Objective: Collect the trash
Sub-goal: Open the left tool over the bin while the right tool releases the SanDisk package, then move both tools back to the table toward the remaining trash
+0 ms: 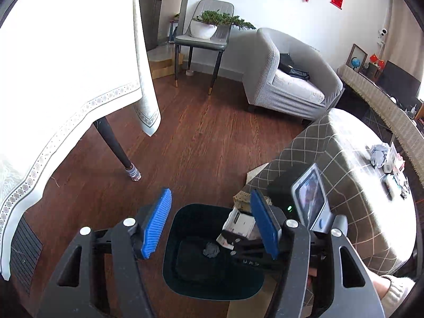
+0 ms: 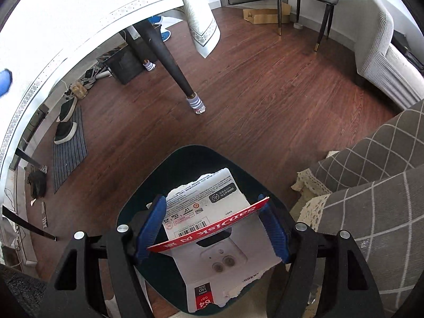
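A dark trash bin (image 1: 185, 286) stands on the wood floor below both grippers; a crumpled grey paper ball (image 1: 211, 249) lies in its bottom. My left gripper (image 1: 210, 225) is open and empty above the bin. My right gripper (image 2: 212, 228) is over the bin (image 2: 238, 169), its blue pads against the sides of a torn white and red SanDisk card package (image 2: 212, 212). The same package (image 1: 238, 224) and the right gripper show in the left wrist view at the bin's right rim. More crumpled paper (image 1: 379, 153) lies on the checked table.
A checked-cloth low table (image 1: 352, 185) with small items stands to the right. A white-clothed table (image 1: 66, 66) with a dark leg (image 1: 119, 151) is on the left. A grey armchair (image 1: 286, 79) and a chair with a potted plant (image 1: 206, 26) stand behind. Shoes and a mat (image 2: 69, 143) lie at the left.
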A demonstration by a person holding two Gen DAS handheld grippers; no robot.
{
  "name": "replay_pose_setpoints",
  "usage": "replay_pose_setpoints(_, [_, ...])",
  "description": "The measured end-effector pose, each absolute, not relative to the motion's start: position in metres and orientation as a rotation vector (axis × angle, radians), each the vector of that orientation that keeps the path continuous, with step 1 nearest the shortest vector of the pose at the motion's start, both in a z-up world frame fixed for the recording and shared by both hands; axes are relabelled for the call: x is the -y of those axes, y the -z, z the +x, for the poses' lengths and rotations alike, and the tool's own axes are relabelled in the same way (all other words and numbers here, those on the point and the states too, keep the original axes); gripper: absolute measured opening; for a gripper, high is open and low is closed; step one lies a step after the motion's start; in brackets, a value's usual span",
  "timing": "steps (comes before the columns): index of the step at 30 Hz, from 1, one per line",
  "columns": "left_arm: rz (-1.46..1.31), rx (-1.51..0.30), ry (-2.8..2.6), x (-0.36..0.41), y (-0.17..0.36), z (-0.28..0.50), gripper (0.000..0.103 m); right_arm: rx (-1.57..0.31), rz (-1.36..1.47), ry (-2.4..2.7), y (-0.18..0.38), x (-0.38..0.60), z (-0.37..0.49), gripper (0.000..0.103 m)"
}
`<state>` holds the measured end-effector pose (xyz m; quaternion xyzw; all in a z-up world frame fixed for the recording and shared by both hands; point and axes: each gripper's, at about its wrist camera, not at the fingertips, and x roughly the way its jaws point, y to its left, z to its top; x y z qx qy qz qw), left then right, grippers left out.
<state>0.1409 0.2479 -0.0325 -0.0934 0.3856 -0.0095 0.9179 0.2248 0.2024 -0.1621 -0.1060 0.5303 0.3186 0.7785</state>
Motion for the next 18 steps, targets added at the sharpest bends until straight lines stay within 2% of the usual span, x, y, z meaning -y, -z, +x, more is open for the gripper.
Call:
replay_pose_setpoints(4, [-0.22, -0.745, 0.037, -0.246, 0.011, 0.137, 0.053, -1.168, -0.286, -0.712, 0.175, -0.212, 0.212, 0.073])
replay_pose_setpoints(7, [-0.224, -0.703, 0.033, -0.242, -0.009, 0.134, 0.053, -1.169, -0.325, -0.722, 0.182, -0.218, 0.202, 0.086])
replay_pose_setpoints(12, [-0.175, -0.646, 0.036, -0.226, -0.031, 0.128, 0.053, -1.161, -0.356, -0.736, 0.186, -0.218, 0.188, 0.087])
replay_pose_setpoints(18, [-0.166, -0.636, 0.041, -0.222, -0.031, 0.132, 0.053, -1.104, -0.313, -0.775, 0.159, -0.2, 0.177, 0.087])
